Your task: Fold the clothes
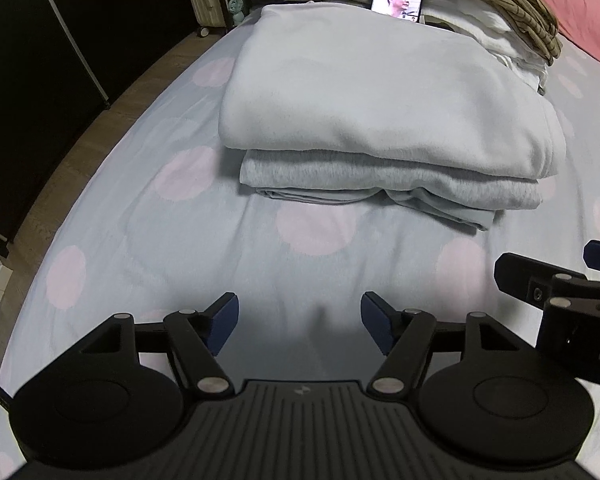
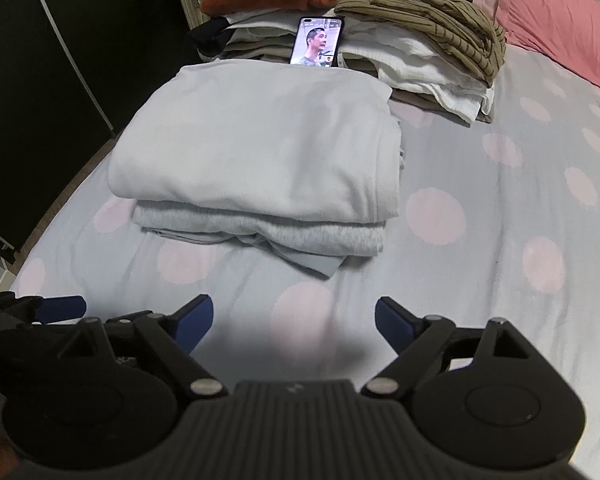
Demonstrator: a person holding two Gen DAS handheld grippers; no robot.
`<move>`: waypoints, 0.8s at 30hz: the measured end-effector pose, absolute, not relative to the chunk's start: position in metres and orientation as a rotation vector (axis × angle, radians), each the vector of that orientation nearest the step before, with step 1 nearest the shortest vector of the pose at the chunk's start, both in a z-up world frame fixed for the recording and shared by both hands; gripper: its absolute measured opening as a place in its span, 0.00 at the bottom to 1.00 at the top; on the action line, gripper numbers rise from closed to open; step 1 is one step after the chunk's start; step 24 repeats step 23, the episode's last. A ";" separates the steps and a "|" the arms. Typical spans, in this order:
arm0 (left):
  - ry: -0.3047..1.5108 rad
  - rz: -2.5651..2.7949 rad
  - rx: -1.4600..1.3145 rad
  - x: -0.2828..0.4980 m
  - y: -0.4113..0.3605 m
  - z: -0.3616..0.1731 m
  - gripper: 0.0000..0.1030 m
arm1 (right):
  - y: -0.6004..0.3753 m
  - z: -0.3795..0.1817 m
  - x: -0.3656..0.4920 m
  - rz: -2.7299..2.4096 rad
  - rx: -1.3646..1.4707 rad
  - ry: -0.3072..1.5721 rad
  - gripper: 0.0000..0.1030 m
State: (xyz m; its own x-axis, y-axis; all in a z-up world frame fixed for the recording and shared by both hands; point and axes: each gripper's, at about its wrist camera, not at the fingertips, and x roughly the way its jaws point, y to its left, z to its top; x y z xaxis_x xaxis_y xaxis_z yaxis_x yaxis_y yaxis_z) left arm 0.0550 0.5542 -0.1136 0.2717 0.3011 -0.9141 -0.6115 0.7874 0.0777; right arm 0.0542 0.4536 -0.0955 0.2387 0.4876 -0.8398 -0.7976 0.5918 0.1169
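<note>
On the left, the left gripper (image 1: 298, 322) hovered low over the pale blue bedsheet with pink dots (image 1: 140, 216), its blue-padded fingers spread apart and holding nothing. In the middle lay the neat stack of folded pale grey garments (image 1: 380, 120), well ahead of both tools, probably set aside there because it was finished. To the right, the right gripper (image 2: 294, 322) was also spread and empty, and behind stood a lit smartphone (image 2: 318, 42) leaning against an unfolded pile of striped olive and white clothes (image 2: 432, 40), perhaps the next work.
</note>
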 end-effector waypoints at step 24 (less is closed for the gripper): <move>1.114 0.604 -0.290 0.051 0.545 -0.115 0.65 | 0.443 -0.094 0.047 0.863 -0.383 0.962 0.87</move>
